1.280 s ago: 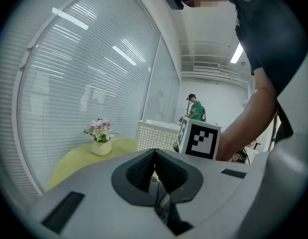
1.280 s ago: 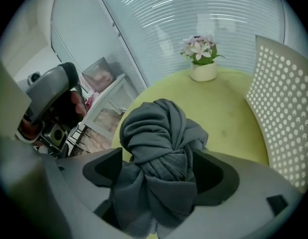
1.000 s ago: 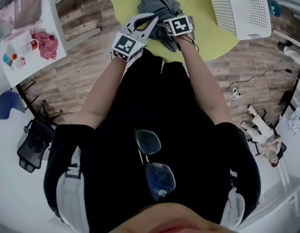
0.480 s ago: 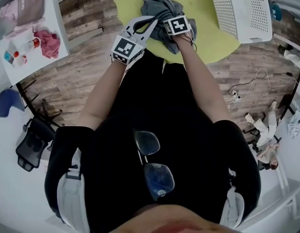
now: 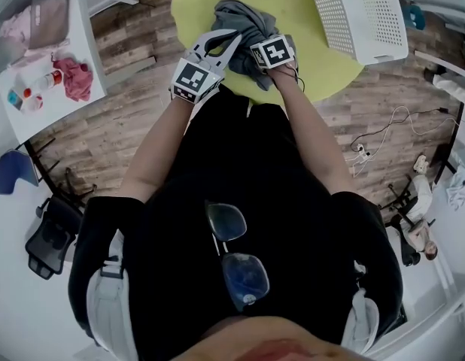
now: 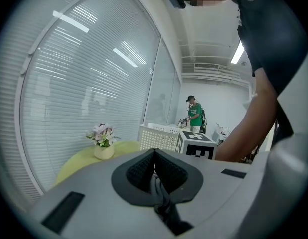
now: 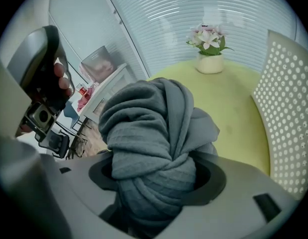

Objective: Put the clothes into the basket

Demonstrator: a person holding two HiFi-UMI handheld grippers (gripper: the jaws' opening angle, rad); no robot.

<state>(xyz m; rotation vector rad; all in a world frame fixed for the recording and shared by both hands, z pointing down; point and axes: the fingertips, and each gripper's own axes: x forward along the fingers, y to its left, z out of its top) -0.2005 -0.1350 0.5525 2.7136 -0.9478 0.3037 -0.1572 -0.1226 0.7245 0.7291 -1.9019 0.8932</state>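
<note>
A grey knitted garment (image 5: 244, 21) lies bunched on the round yellow-green table (image 5: 323, 59). My right gripper (image 5: 256, 60) points steeply down into it. Its jaws have just been closing, and in the right gripper view they press on a thick twisted wad of the garment (image 7: 154, 133) that fills the gap at the right gripper (image 7: 156, 183). My left gripper (image 5: 234, 40) reaches the garment's near left edge. In the left gripper view its pads meet, and the left gripper (image 6: 154, 171) pinches a thin grey fold. The white perforated basket (image 5: 360, 13) stands at the table's right.
A small vase of flowers (image 7: 210, 59) stands on the table's far side. A white side table (image 5: 37, 115) at the left carries a pink cloth (image 5: 71, 74) and bottles. A dark chair (image 5: 48, 232) and floor cables (image 5: 375, 138) lie around. A person in green (image 6: 195, 114) stands far off.
The right gripper's marker cube and the bunched garment have shifted a little up the picture, away from the person's body. The left gripper has barely moved.
</note>
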